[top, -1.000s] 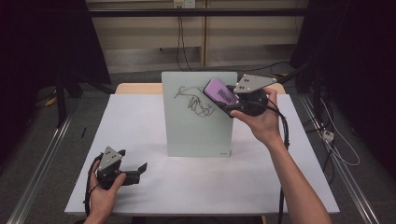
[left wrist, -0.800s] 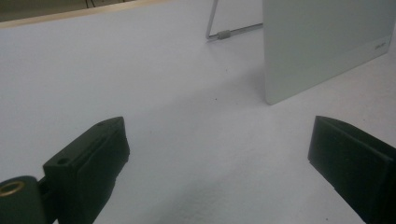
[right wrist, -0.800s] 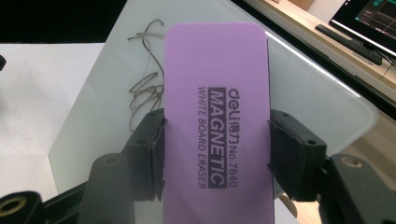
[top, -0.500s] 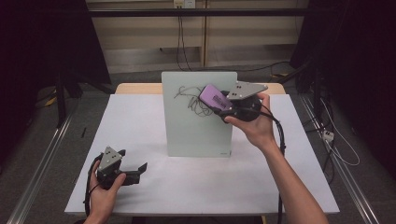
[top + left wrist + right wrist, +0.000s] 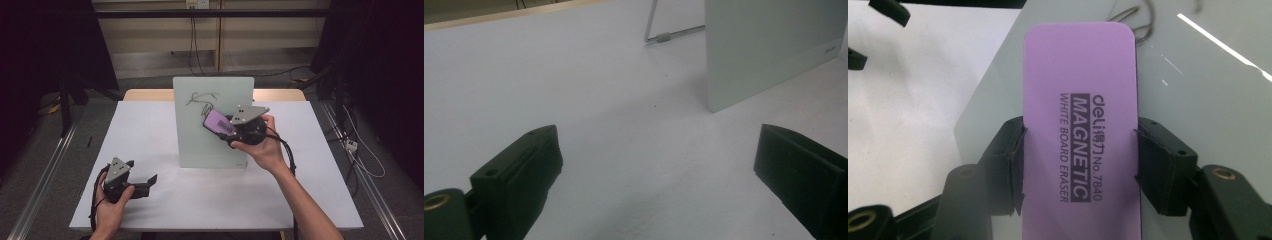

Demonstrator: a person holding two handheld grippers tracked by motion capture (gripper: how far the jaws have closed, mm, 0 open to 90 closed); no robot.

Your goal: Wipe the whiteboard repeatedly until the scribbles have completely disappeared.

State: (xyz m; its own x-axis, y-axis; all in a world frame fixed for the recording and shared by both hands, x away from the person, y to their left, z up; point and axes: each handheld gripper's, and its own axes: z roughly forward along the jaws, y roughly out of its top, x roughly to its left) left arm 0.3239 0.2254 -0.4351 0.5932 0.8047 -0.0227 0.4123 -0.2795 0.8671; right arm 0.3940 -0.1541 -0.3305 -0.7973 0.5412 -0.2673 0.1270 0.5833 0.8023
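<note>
A smooth, matt purple plastic face is shown by the eraser [image 5: 1080, 120]. The board [image 5: 213, 145] looks glossy, with reflections. The bench [image 5: 150, 130] is covered in matt white; a wooden edge [image 5: 147, 94] is seen behind. The gripper pads [image 5: 1010, 165] appear matt black.

The black left gripper [image 5: 141, 184] and black right gripper [image 5: 226, 131] each carry a grey three-cornered plate on top, brass-ringed screw holes by the blocky jaws, and a black cable

White sheet [image 5: 210, 195] covers a wooden table [image 5: 150, 94]. Cables [image 5: 192, 37] hang down the back wall; more cable [image 5: 360, 155] on the floor at right.
</note>
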